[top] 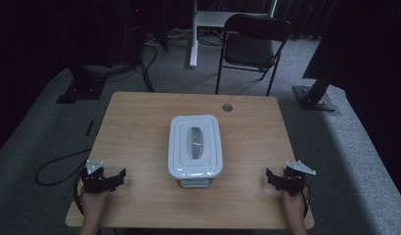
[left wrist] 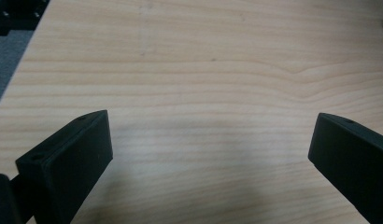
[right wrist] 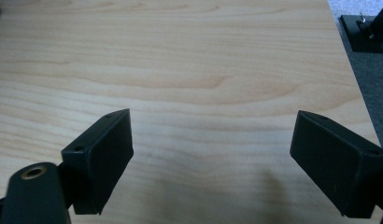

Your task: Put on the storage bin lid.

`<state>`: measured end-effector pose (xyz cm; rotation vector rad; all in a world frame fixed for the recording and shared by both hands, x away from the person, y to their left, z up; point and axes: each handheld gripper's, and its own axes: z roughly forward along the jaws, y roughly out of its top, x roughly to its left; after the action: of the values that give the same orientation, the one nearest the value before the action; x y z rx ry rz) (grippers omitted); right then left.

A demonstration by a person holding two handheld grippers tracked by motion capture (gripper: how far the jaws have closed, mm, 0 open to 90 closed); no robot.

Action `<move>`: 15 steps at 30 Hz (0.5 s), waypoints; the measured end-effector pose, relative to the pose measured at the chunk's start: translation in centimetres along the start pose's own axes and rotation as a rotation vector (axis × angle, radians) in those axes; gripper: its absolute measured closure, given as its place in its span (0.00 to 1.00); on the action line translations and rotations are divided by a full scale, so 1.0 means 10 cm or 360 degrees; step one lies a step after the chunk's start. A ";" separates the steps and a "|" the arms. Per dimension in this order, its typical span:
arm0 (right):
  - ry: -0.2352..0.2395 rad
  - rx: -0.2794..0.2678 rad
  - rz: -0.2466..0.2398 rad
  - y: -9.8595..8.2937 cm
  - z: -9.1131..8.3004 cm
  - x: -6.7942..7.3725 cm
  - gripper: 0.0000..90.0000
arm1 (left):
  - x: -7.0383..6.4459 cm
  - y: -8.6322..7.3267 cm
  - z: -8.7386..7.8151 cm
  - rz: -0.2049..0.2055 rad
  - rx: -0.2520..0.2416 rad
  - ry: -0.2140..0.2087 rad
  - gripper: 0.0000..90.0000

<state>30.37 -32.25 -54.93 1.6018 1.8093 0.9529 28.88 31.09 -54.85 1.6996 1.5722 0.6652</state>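
White lidded container (top: 195,145) at the middle of the wooden worktop (top: 140,122), long axis running away from the person, lid in place. A grey handle (top: 195,142) lies along the lid's centre line, and a small latch tab (top: 194,183) projects from the near end of the box. A round grommet hole (top: 227,107) sits in the worktop beyond the container, toward the far right corner.

Left tool (top: 121,175), held in the person's left hand (top: 93,198), near the front left corner of the worktop, well apart from the container; jaws point toward the centre. In the left gripper view this tool (left wrist: 210,140) has its two black jaws spread wide with bare wood grain between them; nothing is gripped.

Right tool (top: 270,175), held in the right hand (top: 294,203), near the front right corner, likewise well apart from the container. In the right gripper view this tool (right wrist: 211,140) also stands wide open over bare wood, holding nothing; the worktop's edge and grey carpet show at upper right.

Background, high view: a dark folding chair (top: 251,44) on grey carpet (top: 355,147) beyond the worktop.
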 end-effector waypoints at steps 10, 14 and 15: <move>-0.0028 0.0010 0.0013 -0.08 -0.05 -0.01 0.14 | 0.07 -0.07 -0.11 0.0002 -0.0008 0.0056 0.01; -0.0039 0.0021 0.0008 -0.11 -0.07 -0.01 0.14 | 0.13 -0.09 -0.15 -0.0014 -0.0016 0.0098 0.01; -0.0058 0.0024 0.0011 -0.11 -0.07 0.00 0.14 | 0.14 -0.10 -0.16 -0.0026 -0.0018 0.0105 0.01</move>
<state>29.21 -32.44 -55.39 1.6253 1.7913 0.9094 27.22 32.77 -54.77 1.6703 1.6234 0.7271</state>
